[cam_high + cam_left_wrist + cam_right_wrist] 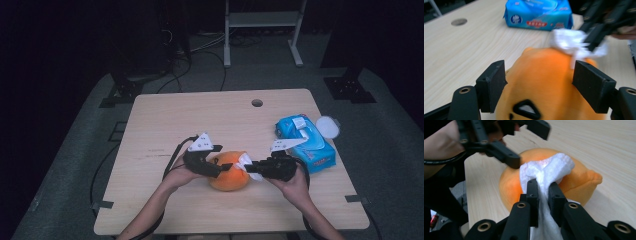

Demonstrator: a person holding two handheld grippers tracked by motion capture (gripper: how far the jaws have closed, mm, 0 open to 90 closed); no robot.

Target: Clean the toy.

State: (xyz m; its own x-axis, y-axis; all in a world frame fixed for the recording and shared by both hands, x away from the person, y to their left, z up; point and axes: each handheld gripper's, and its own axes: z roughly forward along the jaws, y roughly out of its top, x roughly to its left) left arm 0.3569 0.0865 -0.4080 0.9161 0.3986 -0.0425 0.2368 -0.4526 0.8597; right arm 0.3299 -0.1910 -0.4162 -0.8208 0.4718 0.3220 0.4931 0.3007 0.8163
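Note:
An orange plush toy (229,176) (544,75) (579,176) lies on the wooden table (200,120) near its front edge. My left gripper (220,168) (540,82) comes in from the left, its two pads pressed against the toy's sides. From the right, my right gripper (253,167) (544,188) is shut on a crumpled white wipe (245,160) (569,41) (552,168). The wipe rests against the top of the toy. In the right gripper view one left finger (506,157) lies just beside the wipe.
A blue pack of wet wipes (306,142) (539,15) lies at the table's right, with a round white lid (328,126) behind it. A cable hole (257,103) (459,22) sits near the far edge. Bare tabletop spreads to the left and back.

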